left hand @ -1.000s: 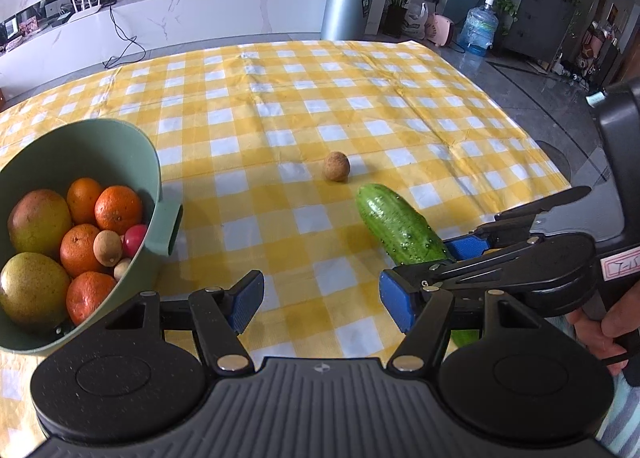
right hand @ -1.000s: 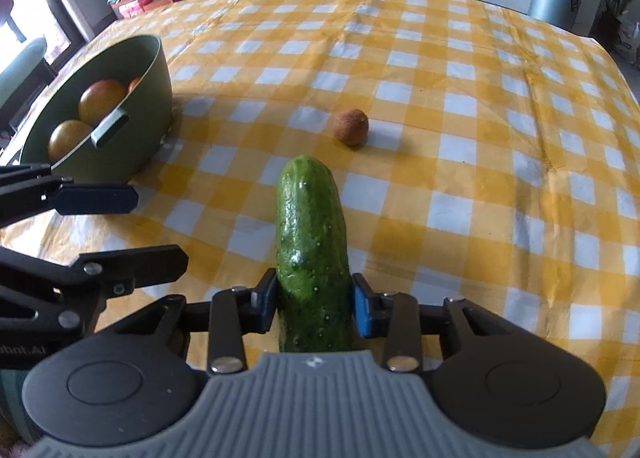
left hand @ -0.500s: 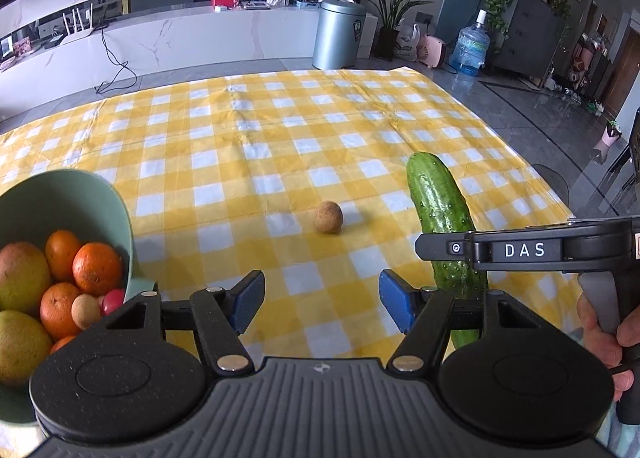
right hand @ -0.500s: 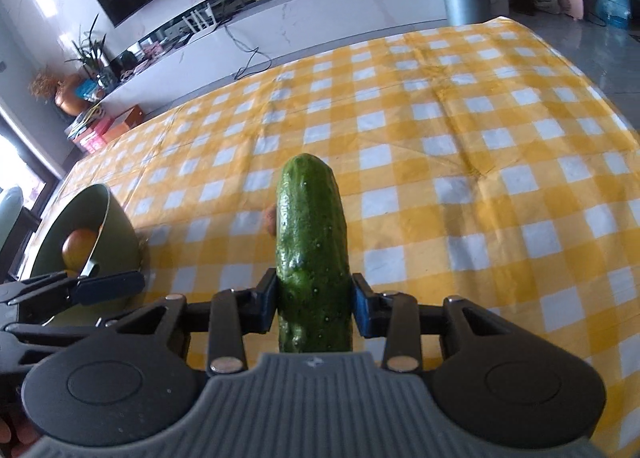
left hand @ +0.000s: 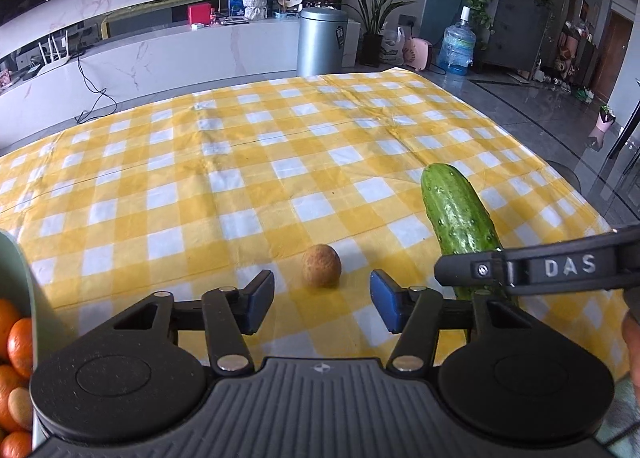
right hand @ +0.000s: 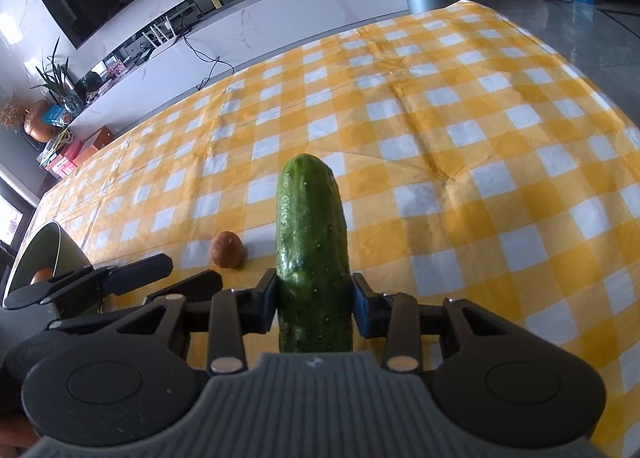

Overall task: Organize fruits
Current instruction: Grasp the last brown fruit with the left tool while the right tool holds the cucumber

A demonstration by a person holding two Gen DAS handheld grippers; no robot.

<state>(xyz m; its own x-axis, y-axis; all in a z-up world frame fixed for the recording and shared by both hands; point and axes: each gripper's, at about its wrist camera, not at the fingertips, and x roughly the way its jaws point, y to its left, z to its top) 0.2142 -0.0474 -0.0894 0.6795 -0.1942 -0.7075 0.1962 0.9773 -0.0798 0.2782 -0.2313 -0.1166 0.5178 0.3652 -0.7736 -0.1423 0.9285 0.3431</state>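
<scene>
Two tools work over the counter (left hand: 168, 161), which is covered in a yellow-and-white checked cloth. At its left edge stands the green bowl (left hand: 16, 270) with oranges (left hand: 18, 342) inside. The right tool (right hand: 314, 304) grips the cucumber (right hand: 312, 234) near its lower end, pads pressed on both sides, the fruit pointing forward off the cloth. The left tool (left hand: 322, 302) is closing, its blue pads (left hand: 384, 306) apart and touching nothing; the small brown fruit (left hand: 321, 272) lies on the cloth just ahead of the gap.
</scene>
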